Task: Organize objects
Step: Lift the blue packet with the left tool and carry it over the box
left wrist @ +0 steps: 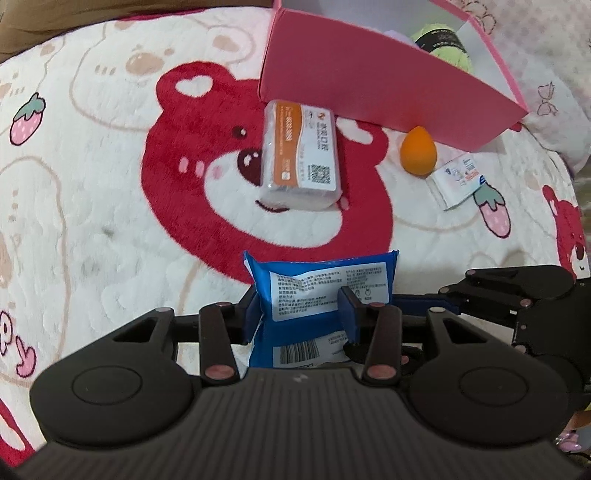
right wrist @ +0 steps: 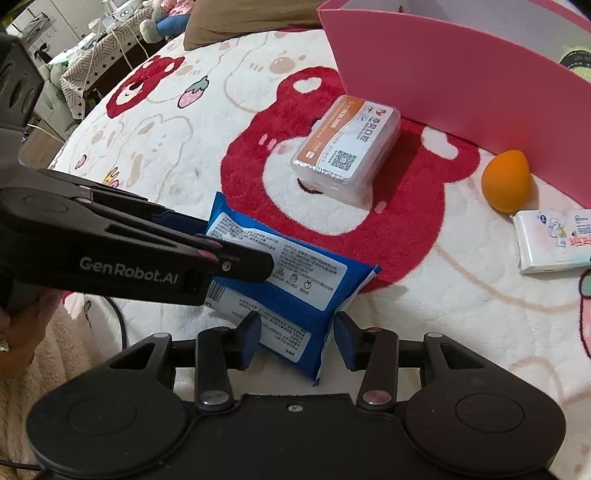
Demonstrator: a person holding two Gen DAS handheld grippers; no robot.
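A blue wipes pack (left wrist: 314,291) (right wrist: 291,291) lies on the bear-print blanket at the near edge. My left gripper (left wrist: 301,314) is shut on it, seen from the side in the right wrist view (right wrist: 236,254). My right gripper (right wrist: 295,341) straddles the pack's near end with its jaws apart, not clearly touching; it shows in the left wrist view (left wrist: 517,295). Farther off lie an orange-and-white tissue pack (left wrist: 301,157) (right wrist: 347,147), an orange sponge egg (left wrist: 419,149) (right wrist: 506,181) and a small white tissue packet (left wrist: 458,181) (right wrist: 554,240).
An open pink box (left wrist: 369,77) (right wrist: 461,85) stands at the back right, with a green-and-black item (left wrist: 443,42) inside. The white blanket (left wrist: 92,203) with red bears covers the bed. A brown pillow (right wrist: 236,22) and room clutter lie beyond the bed's left edge.
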